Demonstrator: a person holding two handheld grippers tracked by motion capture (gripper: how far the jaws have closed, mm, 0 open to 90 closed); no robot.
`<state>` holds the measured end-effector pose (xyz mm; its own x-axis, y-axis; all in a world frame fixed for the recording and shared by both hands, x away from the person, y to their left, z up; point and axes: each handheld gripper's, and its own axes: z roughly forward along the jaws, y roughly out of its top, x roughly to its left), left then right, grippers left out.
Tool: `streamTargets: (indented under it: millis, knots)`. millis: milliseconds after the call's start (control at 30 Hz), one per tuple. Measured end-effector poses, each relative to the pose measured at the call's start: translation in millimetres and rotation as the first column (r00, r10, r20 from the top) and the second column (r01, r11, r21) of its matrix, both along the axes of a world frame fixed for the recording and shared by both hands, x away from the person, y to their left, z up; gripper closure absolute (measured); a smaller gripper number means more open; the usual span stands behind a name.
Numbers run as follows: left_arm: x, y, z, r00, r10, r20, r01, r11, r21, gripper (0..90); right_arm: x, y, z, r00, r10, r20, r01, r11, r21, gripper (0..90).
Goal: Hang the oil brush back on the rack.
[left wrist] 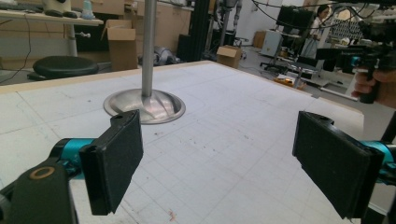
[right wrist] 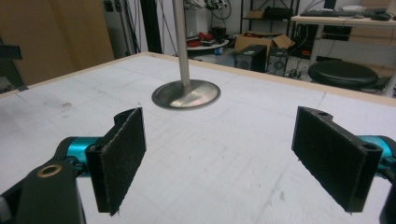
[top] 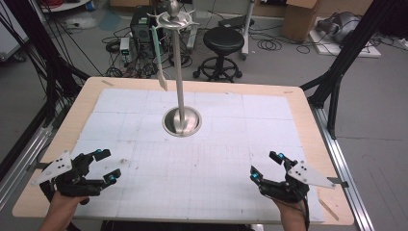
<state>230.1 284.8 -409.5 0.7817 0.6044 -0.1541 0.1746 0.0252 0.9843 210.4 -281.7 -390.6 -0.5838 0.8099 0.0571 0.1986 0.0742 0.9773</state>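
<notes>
Now we hold both grippers low over the white gridded table (top: 144,202), well apart. Our left gripper (top: 107,167) has its jaws spread wide with nothing between them, and so does our right gripper (top: 265,166). Between and beyond them stands the tall silver metal stand (top: 181,77), a green-handled spatula (top: 158,57) hanging from its top.

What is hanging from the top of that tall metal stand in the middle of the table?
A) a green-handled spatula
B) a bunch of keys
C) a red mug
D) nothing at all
A: in the high view a green-handled spatula hangs from a hook at the top of the metal stand, its pale blade pointing down.
</notes>
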Motion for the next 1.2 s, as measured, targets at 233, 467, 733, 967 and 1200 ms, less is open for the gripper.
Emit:
streamTargets:
  millis: [233, 467, 733, 967, 1200]
  knots:
    - [-1.4, -0.1, 0.1, 1.0000, -0.006, 0.003, 0.006, 1.0000, 0.000, 17.2, -6.0, -10.7, -4.9, 0.9996, -0.027, -0.013, 0.027, 0.9993, 0.025, 16.7]
    - [-2.0, -1.2, -1.9, 1.0000, -0.006, -0.005, 0.006, 0.9999, -0.012, 17.3, -7.1, -15.0, -5.6, 0.9987, -0.048, -0.019, 0.048, 0.9985, 0.027, 16.7]
    - [-3.1, -1.4, -2.5, 1.0000, -0.007, -0.004, 0.007, 0.9999, -0.009, 17.3, -8.8, -12.7, -4.1, 0.9987, -0.047, -0.017, 0.047, 0.9988, 0.016, 16.7]
    - [-2.6, -1.1, -2.9, 1.0000, -0.005, -0.006, 0.005, 1.0000, -0.008, 17.3, -8.1, -11.4, -4.7, 0.9986, -0.049, -0.023, 0.049, 0.9988, 0.008, 16.7]
    - [-2.2, -1.1, -3.8, 0.9999, 0.001, -0.012, -0.001, 0.9999, -0.011, 17.3, -8.4, -12.6, -4.5, 0.9984, -0.051, -0.026, 0.051, 0.9986, 0.015, 16.7]
